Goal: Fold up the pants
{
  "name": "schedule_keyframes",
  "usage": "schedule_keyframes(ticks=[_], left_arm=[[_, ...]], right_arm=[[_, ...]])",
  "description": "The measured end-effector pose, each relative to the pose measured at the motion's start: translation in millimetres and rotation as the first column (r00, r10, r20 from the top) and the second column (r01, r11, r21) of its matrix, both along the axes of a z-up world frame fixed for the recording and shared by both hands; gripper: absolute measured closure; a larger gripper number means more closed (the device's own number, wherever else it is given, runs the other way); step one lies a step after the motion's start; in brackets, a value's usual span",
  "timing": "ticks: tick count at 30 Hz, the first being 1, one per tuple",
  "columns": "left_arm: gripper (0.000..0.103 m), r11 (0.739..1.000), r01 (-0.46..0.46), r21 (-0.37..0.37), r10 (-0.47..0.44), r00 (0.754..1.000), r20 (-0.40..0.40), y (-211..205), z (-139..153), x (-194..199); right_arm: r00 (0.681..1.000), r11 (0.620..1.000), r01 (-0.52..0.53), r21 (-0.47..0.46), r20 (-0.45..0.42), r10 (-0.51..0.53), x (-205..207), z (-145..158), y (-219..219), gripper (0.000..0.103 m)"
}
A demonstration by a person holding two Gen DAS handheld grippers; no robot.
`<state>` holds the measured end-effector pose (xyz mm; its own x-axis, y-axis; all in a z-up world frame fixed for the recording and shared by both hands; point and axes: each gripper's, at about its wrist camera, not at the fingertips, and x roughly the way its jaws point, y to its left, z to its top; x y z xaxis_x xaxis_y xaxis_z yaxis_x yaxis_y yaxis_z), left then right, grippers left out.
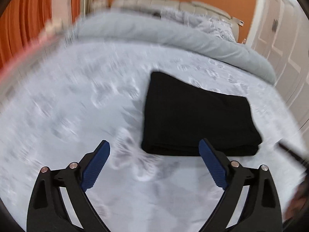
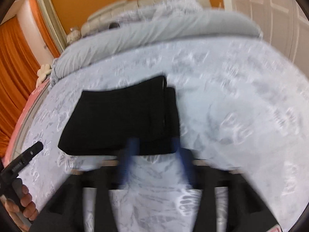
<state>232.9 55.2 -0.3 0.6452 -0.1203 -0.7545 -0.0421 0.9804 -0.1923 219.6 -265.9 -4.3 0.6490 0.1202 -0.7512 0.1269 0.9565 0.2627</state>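
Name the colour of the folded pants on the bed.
Black pants; clearest in the left wrist view.

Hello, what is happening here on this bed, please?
A person is folding black pants on a bed with a pale patterned bedspread, using a handheld gripper in each hand. The pants lie as a neat folded stack. The left gripper and the right gripper are both open and hold nothing, just in front of the stack. The folding looks finished.
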Motion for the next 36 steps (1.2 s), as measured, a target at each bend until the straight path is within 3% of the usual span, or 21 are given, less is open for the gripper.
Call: schedule_keyframes(ticks=[3, 6, 7, 8, 9, 10, 13, 14, 16, 17, 18, 19, 23, 28, 30, 34, 36], left_arm=[[0.011, 0.99, -0.051, -0.131, 0.039, 0.995, -0.087, 15.6, -26.1, 31.9], [0.011, 0.984, -0.087, -0.158, 0.065, 0.988, -0.143, 21.1, -56.3, 61.7], [0.014, 0.984, -0.092, -0.155, 0.066, 0.984, -0.164, 20.5, -66.0, 69.9], [0.019, 0.984, -0.095, -0.148, 0.068, 0.982, -0.178, 18.2, -73.6, 75.8], [0.042, 0.979, -0.073, -0.188, 0.038, 0.983, -0.181, 15.9, -79.1, 78.3], [0.056, 0.972, -0.044, -0.232, 0.003, 0.985, -0.172, 14.2, -79.0, 77.6], [0.056, 0.98, 0.001, -0.198, -0.027, 0.992, -0.127, 7.4, -72.2, 70.1], [0.051, 0.984, 0.014, -0.179, -0.038, 0.991, -0.132, 4.1, -78.2, 70.8], [0.028, 0.989, 0.01, -0.148, -0.03, 0.991, -0.132, 3.4, -92.2, 73.0], [0.027, 0.987, -0.012, -0.157, -0.008, 0.992, -0.125, 6.7, -93.0, 69.7], [0.027, 0.985, -0.018, -0.17, -0.004, 0.992, -0.126, 9.6, -90.2, 67.6], [0.027, 0.983, -0.023, -0.18, 0.0, 0.992, -0.126, 11.9, -85.0, 63.2], [0.028, 0.993, -0.032, -0.116, 0.026, 0.998, -0.052, 14.1, -46.9, 32.5], [0.01, 0.998, -0.025, 0.061, 0.019, 0.996, 0.09, -3.7, 10.2, -34.4], [0.007, 0.991, -0.024, 0.134, 0.005, 0.99, 0.139, -14.4, 26.4, -64.8], [0.005, 0.978, -0.006, 0.21, -0.034, 0.982, 0.186, -27.0, 35.2, -122.0], [0.005, 0.967, -0.003, 0.256, -0.045, 0.983, 0.181, -30.2, 30.5, -149.1]], right_arm=[[1.0, 1.0, 0.016, -0.003, 0.011, -0.015, 20.5, -14.9, 1.1, 0.035], [0.999, 1.0, 0.007, -0.004, -0.037, -0.007, 55.5, -40.4, 2.3, 0.03], [0.997, 1.0, 0.003, 0.002, -0.076, -0.002, 67.9, -53.8, 2.7, 0.035], [0.996, 1.0, -0.005, 0.001, -0.093, 0.005, 74.5, -61.6, 4.2, 0.052], [0.997, 1.0, -0.011, -0.002, -0.079, 0.011, 75.5, -61.3, 4.6, 0.07], [0.998, 1.0, -0.024, -0.008, -0.054, 0.024, 74.4, -54.5, 5.8, 0.073], [0.998, 0.999, -0.042, 0.012, 0.049, 0.042, 62.9, -28.5, -8.7, 0.082], [0.999, 0.999, -0.037, -0.019, 0.031, 0.037, 66.5, -34.0, -12.0, 0.093], [0.999, 1.0, -0.022, 0.002, -0.042, 0.023, 77.0, -64.7, -22.6, 0.088], [1.0, 0.998, 0.001, 0.057, 0.011, -0.001, 69.6, -67.7, -28.7, 0.088], [1.0, 0.999, 0.011, 0.049, 0.01, -0.012, 67.9, -64.3, -27.3, 0.079], [1.0, 1.0, 0.006, 0.023, -0.007, -0.006, 66.4, -54.8, -22.8, 0.078], [0.998, 0.999, 0.013, -0.042, 0.069, -0.01, 37.1, -11.1, -7.7, 0.078], [0.996, 0.996, -0.007, -0.09, 0.084, 0.015, -24.2, 26.2, 20.4, 0.075], [0.995, 0.993, -0.006, -0.122, 0.102, 0.018, -48.9, 32.5, 26.7, 0.066], [0.99, 0.982, 0.009, -0.19, 0.137, 0.018, -108.1, 39.4, 37.7, 0.064], [0.988, 0.977, 0.029, -0.212, 0.154, 0.004, -134.1, 39.9, 36.6, 0.056]])
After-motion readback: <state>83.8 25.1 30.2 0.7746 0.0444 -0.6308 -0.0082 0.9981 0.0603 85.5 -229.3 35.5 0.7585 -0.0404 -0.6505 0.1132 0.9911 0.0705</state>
